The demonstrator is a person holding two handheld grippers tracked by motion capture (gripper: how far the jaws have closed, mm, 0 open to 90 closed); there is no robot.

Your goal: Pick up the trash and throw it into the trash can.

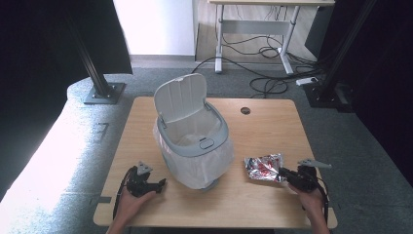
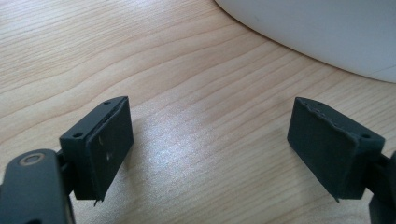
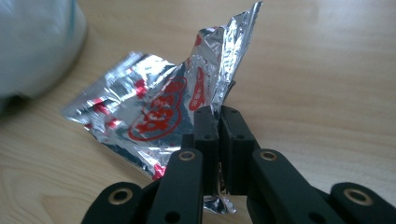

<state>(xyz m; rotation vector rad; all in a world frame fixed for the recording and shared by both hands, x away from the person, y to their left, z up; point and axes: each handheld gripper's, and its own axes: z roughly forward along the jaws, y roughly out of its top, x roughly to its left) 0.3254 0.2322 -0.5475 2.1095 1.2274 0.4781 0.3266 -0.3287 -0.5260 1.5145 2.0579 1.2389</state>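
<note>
You are pinching the crinkled silver-and-red foil wrapper (image 1: 263,167) at its near edge with your right hand-held gripper (image 1: 284,174), the open white lidded bin (image 1: 193,132) lying to its left on the desk (image 1: 272,122), nearer than your spread, empty left hand-held gripper (image 1: 158,184).

— How is the left gripper (image 1: 161,184)?
— Low over the table, jaws spread wide apart, nothing between them.
— The right gripper (image 1: 283,171)?
— Jaws pinched together, pointing left, hand (image 1: 311,199) behind it.
</note>
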